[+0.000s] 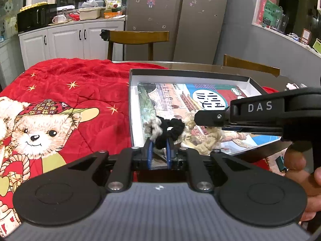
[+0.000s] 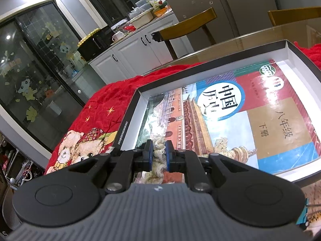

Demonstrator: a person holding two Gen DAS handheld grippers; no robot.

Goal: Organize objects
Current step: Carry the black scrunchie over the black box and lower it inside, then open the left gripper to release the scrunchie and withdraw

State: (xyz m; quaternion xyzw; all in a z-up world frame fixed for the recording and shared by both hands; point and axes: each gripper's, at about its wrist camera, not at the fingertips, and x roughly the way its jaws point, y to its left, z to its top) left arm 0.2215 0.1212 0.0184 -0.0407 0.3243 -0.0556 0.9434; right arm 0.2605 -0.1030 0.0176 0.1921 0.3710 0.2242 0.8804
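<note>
A black-rimmed shallow box (image 1: 186, 72) lies on the table with a Chinese history textbook (image 1: 200, 98) flat inside it. My left gripper (image 1: 159, 142) is shut on a black-and-beige scrunchie (image 1: 170, 129), held over the box's near left corner. My right gripper (image 2: 159, 147) is shut on a cream lace scrunchie (image 2: 159, 156) above the textbook (image 2: 250, 116) near the box's left wall (image 2: 128, 124). In the left wrist view the right gripper's body (image 1: 258, 116) reaches in from the right, with the cream scrunchie (image 1: 202, 140) hanging under it.
A red teddy-bear blanket (image 1: 66, 104) covers the table left of the box. Two wooden chairs (image 1: 138, 38) stand behind the glass table edge. White cabinets with a cluttered counter (image 1: 70, 36) are at the back left.
</note>
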